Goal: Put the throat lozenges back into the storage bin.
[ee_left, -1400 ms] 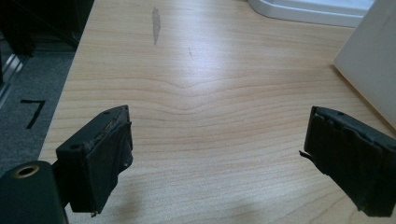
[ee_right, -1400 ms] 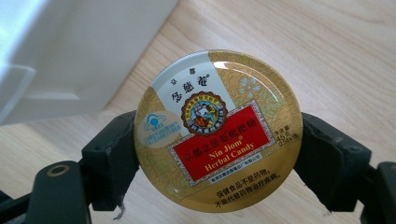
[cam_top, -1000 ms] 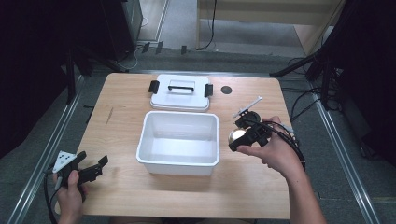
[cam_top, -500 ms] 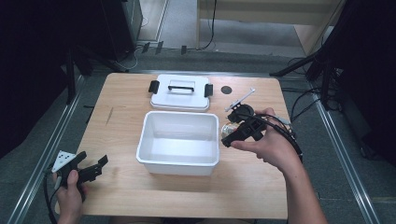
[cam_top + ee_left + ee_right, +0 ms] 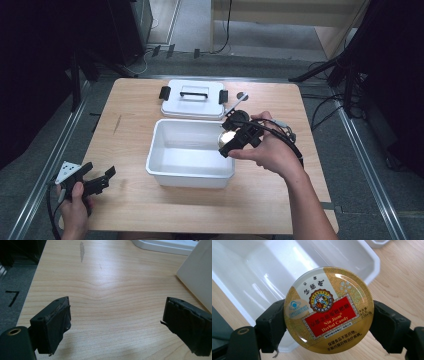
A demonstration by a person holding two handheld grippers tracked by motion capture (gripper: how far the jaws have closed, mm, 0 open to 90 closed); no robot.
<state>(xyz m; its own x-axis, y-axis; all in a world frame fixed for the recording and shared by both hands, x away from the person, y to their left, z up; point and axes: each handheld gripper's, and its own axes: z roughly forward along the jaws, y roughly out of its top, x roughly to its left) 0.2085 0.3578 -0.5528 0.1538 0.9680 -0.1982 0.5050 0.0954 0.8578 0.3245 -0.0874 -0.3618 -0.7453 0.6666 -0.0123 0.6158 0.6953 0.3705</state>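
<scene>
Your left tool point(image 5: 97, 179) is black, with a grey three-cornered plate on top and a black cable trailing off. Your right tool point(image 5: 234, 142) is black too, its cable looping behind. Both arms are bare, without sleeves.

Probably a lab, floor cables point(image 5: 320, 107), rig rails point(image 5: 372, 170)

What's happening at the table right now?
The right gripper is clamped on a round gold candy tin and holds it over the right edge of the open white bin. The left gripper sits open over bare wood near the table's front left corner. The bin's lid lies behind the bin.
</scene>
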